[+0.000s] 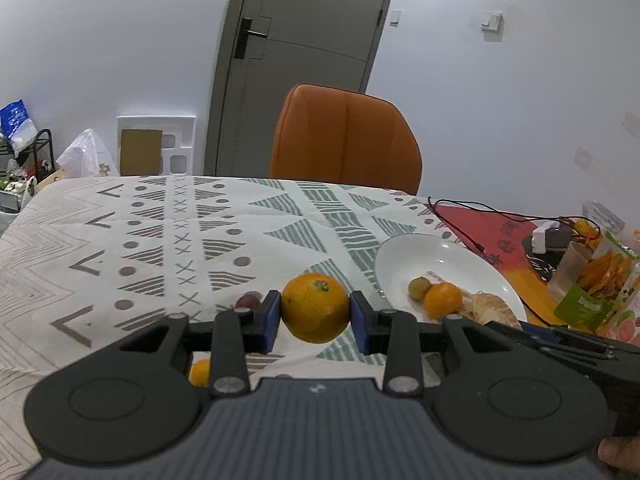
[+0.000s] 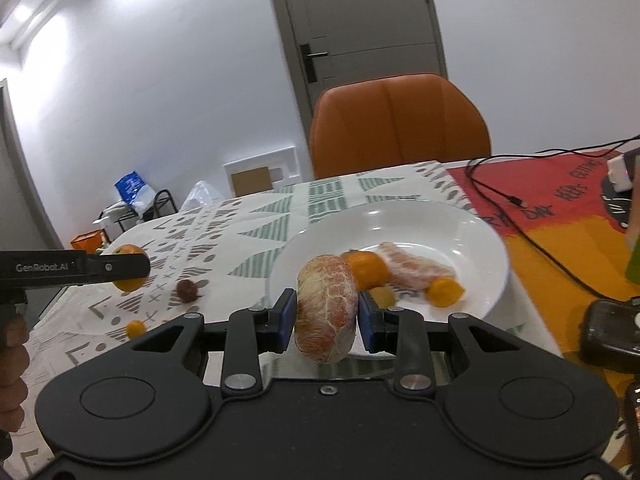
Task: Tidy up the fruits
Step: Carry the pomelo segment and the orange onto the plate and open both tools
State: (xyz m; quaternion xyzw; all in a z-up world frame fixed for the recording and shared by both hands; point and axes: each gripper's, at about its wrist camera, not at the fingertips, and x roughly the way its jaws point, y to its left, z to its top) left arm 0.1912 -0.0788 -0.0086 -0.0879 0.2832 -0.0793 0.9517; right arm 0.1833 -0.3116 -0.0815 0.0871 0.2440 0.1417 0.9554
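The left tongs [image 1: 315,317] pinch a round orange citrus fruit [image 1: 315,308] above the patterned tabletop [image 1: 120,240], lifted clear, likely for carrying to the white ceramic plate [image 1: 420,252]. The right tongs [image 2: 327,318] clamp a peeled, pith-covered grapefruit segment [image 2: 327,312] at that plate's near rim, apparently to join the fruit gathered there.

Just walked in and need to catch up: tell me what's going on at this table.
A person is sorting fruit with a gripper in each hand. The left gripper holds an orange above the tablecloth. The right gripper holds a peeled citrus piece at the near edge of the white plate, which already has several fruits. A small orange fruit and a dark fruit lie loose on the cloth.
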